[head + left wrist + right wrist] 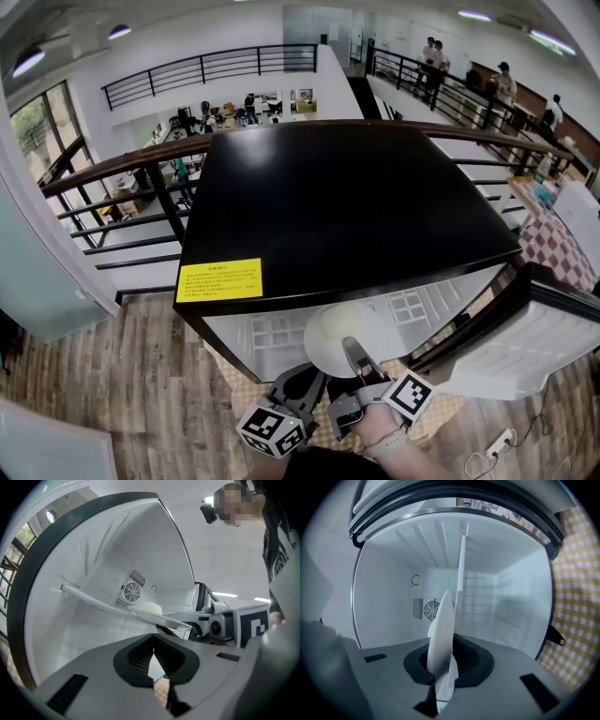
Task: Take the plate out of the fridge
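Head view, plate: the white plate (342,339) sits at the mouth of the open fridge (347,216), level and off the shelf, with your right gripper (356,359) on its near rim.
Head view, surroundings: the fridge door (534,337) stands swung out on your right. Your left gripper (298,386) hangs low, just beside the plate and not touching it.
Left gripper view, grip: your left gripper (157,660) has its jaws drawn together at the tips with nothing between them.
Left gripper view, plate: you see the plate (157,613) edge-on, with the shelf rail (89,597) running just behind it.
Right gripper view, grip: your right gripper (443,677) is clamped on the plate (442,634) by the rim alone. Most of the plate reaches forward past the jaws.
Right gripper view, clearance: the shelf edge (461,573) lies close beside the plate's far rim.
Risk, slip: the pinch on that thin, smooth rim is small, so the plate's weight could swing it down or slide it out of the jaws.
Risk, knock: if you tilt or pull off-line, the far rim may catch the shelf or the door frame and lever the plate loose.
Risk, no backup: your left gripper isn't under the plate, so nothing would catch it.
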A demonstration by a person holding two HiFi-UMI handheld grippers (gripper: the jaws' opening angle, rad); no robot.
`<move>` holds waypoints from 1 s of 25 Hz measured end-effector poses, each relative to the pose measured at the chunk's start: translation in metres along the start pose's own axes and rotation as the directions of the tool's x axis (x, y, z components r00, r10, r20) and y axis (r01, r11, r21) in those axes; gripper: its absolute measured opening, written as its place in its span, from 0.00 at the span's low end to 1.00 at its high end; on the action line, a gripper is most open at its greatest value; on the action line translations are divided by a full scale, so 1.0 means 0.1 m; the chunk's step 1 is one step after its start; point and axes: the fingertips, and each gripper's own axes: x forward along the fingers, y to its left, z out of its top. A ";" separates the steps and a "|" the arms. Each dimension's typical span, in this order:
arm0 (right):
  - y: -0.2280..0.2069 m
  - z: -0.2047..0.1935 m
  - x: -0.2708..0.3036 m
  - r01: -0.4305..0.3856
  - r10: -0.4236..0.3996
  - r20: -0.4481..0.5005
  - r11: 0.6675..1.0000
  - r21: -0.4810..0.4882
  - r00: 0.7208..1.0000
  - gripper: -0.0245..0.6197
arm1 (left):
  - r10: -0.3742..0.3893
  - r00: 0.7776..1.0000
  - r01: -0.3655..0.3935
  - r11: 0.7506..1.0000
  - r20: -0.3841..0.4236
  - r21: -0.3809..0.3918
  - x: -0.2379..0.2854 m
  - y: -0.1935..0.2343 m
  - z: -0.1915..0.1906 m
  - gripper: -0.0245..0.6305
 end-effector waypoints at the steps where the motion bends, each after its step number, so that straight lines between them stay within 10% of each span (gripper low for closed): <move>1: 0.00 0.00 0.00 -0.005 0.005 0.004 1.000 0.004 1.000 0.11 | -0.001 1.000 0.001 1.000 0.000 0.000 0.00 0.00 0.00 0.05; 25: -0.02 0.00 -0.22 -0.046 0.039 0.074 0.994 0.095 0.997 0.10 | -0.014 1.000 0.014 1.000 -0.007 0.001 -0.22 -0.02 -0.03 0.05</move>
